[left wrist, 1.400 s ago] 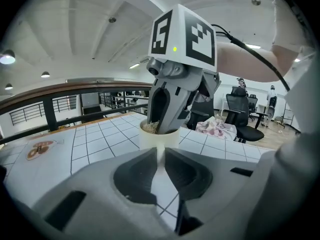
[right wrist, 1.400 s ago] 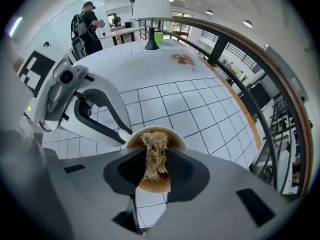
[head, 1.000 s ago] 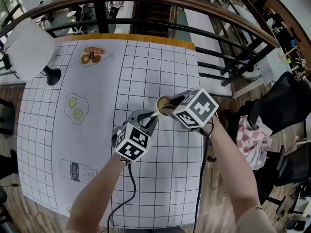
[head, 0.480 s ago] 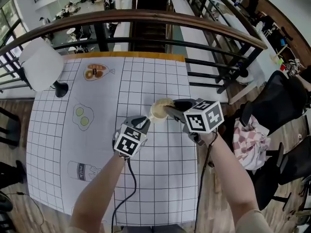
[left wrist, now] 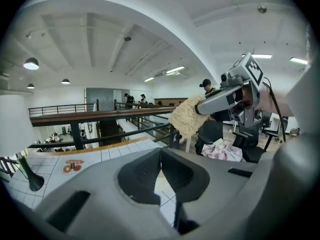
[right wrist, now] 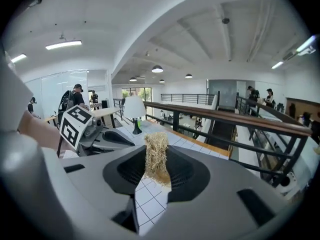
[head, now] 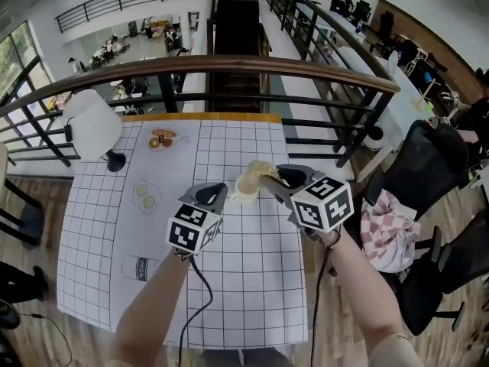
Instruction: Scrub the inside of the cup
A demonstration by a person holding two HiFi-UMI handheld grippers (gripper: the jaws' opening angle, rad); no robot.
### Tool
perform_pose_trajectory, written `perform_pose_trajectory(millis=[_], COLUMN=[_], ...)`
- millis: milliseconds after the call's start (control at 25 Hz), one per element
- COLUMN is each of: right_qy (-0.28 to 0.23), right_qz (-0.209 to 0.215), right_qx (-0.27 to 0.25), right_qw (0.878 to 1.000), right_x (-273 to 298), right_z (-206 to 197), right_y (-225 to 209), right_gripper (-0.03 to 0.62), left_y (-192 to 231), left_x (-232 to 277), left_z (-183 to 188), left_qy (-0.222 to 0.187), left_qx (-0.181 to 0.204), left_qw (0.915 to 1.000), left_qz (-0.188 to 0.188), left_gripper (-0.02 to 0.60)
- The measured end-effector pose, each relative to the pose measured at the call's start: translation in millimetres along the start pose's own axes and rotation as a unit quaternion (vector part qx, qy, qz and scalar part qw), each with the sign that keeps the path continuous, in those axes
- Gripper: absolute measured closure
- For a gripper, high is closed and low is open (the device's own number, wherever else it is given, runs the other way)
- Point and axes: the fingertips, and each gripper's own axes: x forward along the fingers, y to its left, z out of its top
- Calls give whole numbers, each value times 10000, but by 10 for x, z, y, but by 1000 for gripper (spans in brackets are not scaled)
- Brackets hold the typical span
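The right tongs (right wrist: 155,176) clamp the fibrous scrub pad (right wrist: 156,154). The left tongs (left wrist: 160,156), just beside the pad, are pressed together and empty. I find no cup in any view, and would secure it before scrubbing.

Bright, even light comes from ceiling lamps (right wrist: 158,69) and a window (head: 14,56) at the left, leaving only faint, soft shadows on the table (head: 252,281). Every view bows hard at its edges, curving the railing (head: 229,63); the gripper views fade to black corners, and the left gripper (left wrist: 160,153) and right gripper (right wrist: 156,159) look soft up close.
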Motion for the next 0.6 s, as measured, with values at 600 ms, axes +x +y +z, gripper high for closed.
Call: perform_pose_trajectory(millis=[600], right_qy=[-1798], right_qz=[-143], right_qx=[-992], right_qw=[9786], right_x=[-1609], right_z=[1517], right_y=[1132], right_gripper=[487], left_y=[-573], left_x=[-2054], left_z=[1932], left_qy=[-1879], left_qx=[772], left_qw=[9787], left_qz=[298], left_gripper=[568])
